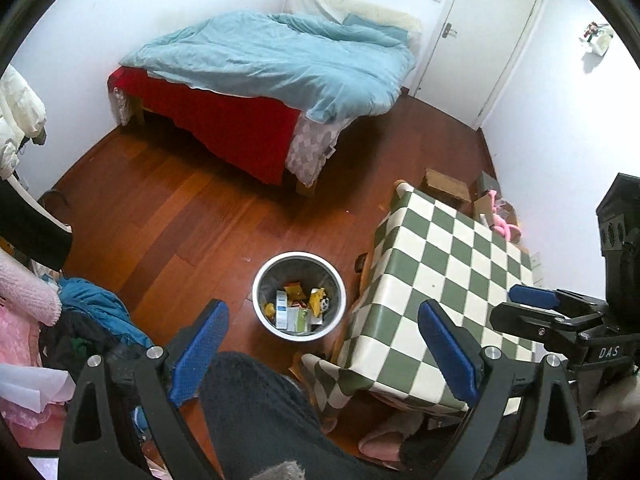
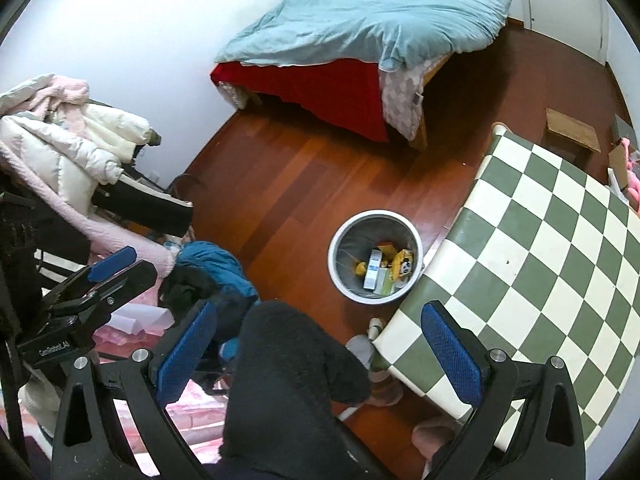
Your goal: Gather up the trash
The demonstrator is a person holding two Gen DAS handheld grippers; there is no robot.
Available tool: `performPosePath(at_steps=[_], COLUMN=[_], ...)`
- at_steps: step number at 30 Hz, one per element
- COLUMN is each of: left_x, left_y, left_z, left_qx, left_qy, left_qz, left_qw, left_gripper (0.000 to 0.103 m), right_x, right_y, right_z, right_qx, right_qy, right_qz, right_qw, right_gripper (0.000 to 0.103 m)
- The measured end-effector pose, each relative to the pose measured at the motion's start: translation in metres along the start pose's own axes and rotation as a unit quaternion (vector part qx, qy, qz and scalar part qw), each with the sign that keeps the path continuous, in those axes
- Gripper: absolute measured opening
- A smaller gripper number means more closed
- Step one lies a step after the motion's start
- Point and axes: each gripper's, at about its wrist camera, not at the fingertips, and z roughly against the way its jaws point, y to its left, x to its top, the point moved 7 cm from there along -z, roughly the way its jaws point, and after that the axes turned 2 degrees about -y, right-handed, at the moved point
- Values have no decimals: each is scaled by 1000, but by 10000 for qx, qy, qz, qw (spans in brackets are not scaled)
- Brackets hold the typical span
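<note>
Bedroom with wood floor (image 1: 168, 208): checkered table (image 1: 452, 280) bare of litter, bin (image 1: 299, 295) beside it on the floor already holding the trash (image 1: 300, 308), left tongs (image 1: 320, 364) and right tongs (image 2: 320, 356) both apart and empty; collection judged essentially complete

Bedroom, white walls (image 1: 560, 140), reddish wood plank floor (image 1: 168, 200). Bed (image 1: 280, 64) with light blue duvet and red sheet against far wall. White door (image 1: 488, 40) in far right corner. Green-white checkered table (image 1: 448, 280) at right. Clothes pile (image 2: 60, 152) at left.
</note>
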Motion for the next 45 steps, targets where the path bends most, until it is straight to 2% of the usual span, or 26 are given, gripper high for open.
performPosePath(at_steps=[19, 21, 45], left_x=[-11, -12, -12], left_y=[-12, -12, -21], left_z=[19, 20, 21], left_qx=[-235, -235, -497], left_qy=[-72, -52, -14], left_qz=[-26, -40, 11], left_qw=[9997, 9997, 9988], left_gripper=[97, 103, 103], right_x=[-11, -13, -14], right_y=[18, 17, 18], right_z=[9, 8, 21], right_qx=[112, 132, 220], right_qy=[59, 64, 80], right_qz=[167, 137, 121], right_qw=[9998, 9998, 9997], right_gripper=[103, 103, 103])
